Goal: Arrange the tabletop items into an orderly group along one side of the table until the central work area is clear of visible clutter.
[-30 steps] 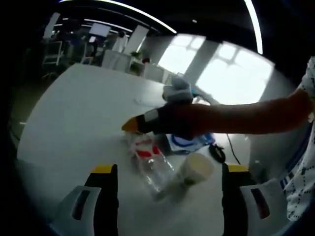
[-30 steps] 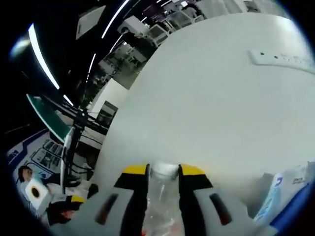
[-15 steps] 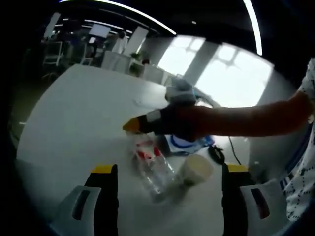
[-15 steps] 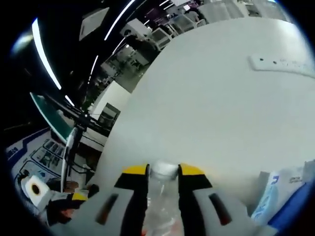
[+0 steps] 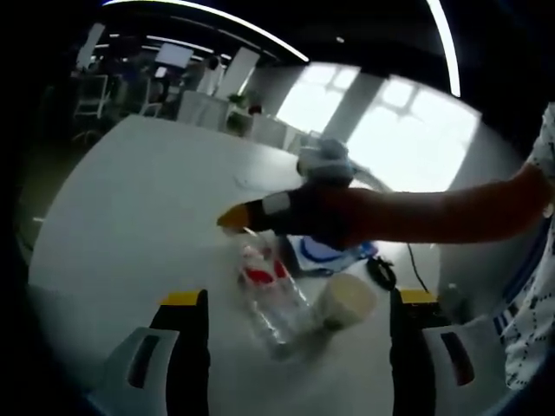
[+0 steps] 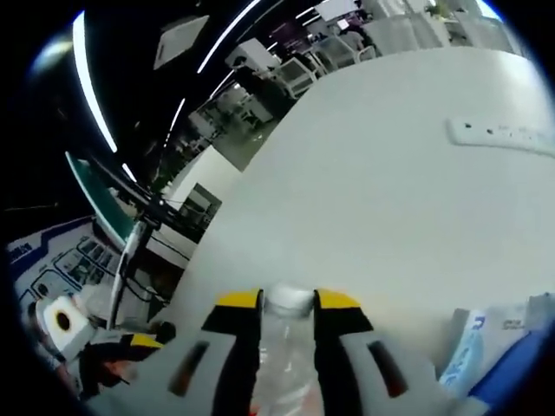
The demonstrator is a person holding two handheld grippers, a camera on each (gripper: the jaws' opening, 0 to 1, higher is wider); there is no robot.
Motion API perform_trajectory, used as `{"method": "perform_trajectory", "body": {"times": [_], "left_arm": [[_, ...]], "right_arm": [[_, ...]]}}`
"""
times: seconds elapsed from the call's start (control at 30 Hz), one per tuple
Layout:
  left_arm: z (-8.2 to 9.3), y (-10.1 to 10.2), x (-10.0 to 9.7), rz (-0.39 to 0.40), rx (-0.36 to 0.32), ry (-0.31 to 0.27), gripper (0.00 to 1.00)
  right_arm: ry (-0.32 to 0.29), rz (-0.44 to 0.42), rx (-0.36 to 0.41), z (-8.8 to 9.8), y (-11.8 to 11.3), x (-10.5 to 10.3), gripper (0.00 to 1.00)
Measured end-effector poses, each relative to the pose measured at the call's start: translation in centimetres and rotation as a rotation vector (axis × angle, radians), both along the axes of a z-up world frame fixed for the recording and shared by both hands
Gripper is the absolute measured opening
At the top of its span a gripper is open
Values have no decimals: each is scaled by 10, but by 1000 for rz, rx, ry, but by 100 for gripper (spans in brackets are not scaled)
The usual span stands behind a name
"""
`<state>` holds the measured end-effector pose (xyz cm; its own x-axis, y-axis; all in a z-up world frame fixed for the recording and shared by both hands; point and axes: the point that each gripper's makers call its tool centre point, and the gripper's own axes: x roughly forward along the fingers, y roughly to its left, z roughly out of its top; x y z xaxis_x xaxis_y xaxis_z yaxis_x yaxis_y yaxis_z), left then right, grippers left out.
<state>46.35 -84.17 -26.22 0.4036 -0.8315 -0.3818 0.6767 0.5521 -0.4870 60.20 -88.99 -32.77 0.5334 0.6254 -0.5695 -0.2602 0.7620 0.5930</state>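
On the white table (image 6: 381, 217), right gripper (image 6: 289, 302) clamps a clear bottle (image 6: 286, 364).

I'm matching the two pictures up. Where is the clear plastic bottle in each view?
Left gripper view: the clear bottle is at lower centre, held at its top by the right gripper.
Right gripper view: the bottle is at bottom centre, its neck clamped between the right gripper's yellow-tipped jaws.
Shared landmark: the blue-and-white packet beside the bottle.
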Motion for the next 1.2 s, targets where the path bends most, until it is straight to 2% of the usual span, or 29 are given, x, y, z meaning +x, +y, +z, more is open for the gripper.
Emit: {"method": "perform_trajectory", "body": {"times": [0.17,0.63,0.93,1.2], "left_arm": [[0,-1,8,-5,3,-5,83],[4,-10,50,-1,1,-33,80],[-14,-21,65,-27,8,-6,79],[-32,-32,71,-54,-30,59,78]], "right_arm": [[-39,16,-2,8,3,-1,20],[-129,53,-24,32,14,-16,20],[-174,68,-28,44,15,-18,20],[-229,92,-29,53,18,-15,20]]}}
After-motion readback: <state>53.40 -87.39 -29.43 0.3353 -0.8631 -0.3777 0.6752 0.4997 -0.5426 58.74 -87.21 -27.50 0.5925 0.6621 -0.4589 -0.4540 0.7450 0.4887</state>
